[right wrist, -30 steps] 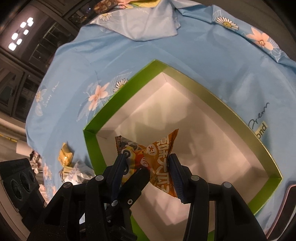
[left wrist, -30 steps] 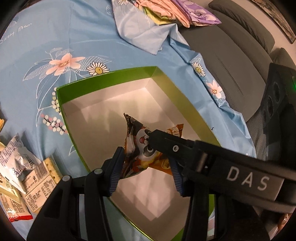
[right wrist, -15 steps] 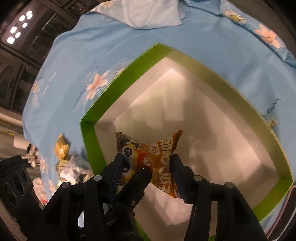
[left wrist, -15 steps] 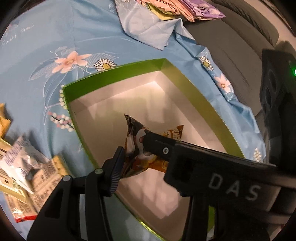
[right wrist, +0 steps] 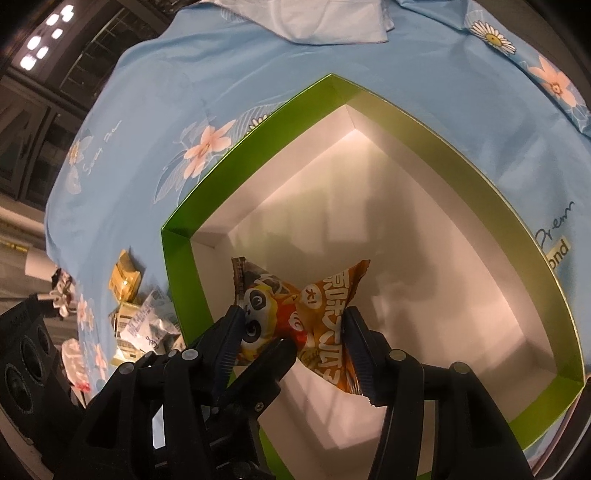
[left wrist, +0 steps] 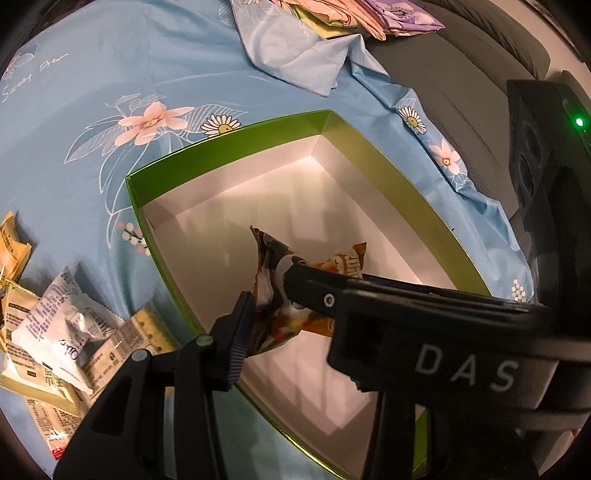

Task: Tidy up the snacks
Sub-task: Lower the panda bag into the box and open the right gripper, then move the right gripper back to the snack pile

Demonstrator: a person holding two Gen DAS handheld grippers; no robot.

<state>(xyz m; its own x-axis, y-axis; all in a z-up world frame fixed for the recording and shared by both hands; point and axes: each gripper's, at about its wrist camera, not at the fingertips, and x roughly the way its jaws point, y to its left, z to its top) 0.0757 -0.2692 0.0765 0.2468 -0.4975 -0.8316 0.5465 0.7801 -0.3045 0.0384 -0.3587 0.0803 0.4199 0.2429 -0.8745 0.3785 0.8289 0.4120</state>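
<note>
Currently, snack packet: an orange packet [right wrist: 295, 314] with a panda face is held up over the near-left part of the green box, crumpled in the middle.
Right gripper: its 2 fingers [right wrist: 291, 332] press on the packet from either side, narrowed but not closed together, so the packet is pinched between the pads.
Left gripper: its fingers [left wrist: 280, 310] sit around the same packet; the left pad touches the packet's edge, while the other finger is hidden behind the right gripper's black body, so I cannot tell how wide the gap is or whether it truly grips.
Green box: an open box [right wrist: 192, 221] with green rim and white inside lies on the blue floral sheet [left wrist: 110, 74]; nothing rests on its floor.
Other snacks: a loose heap of white and yellow packets [left wrist: 55, 332] lies on the sheet just left of the box.
Background: folded cloths [left wrist: 332, 22] lie at the far edge, next to a grey sofa [left wrist: 461, 92].
</note>
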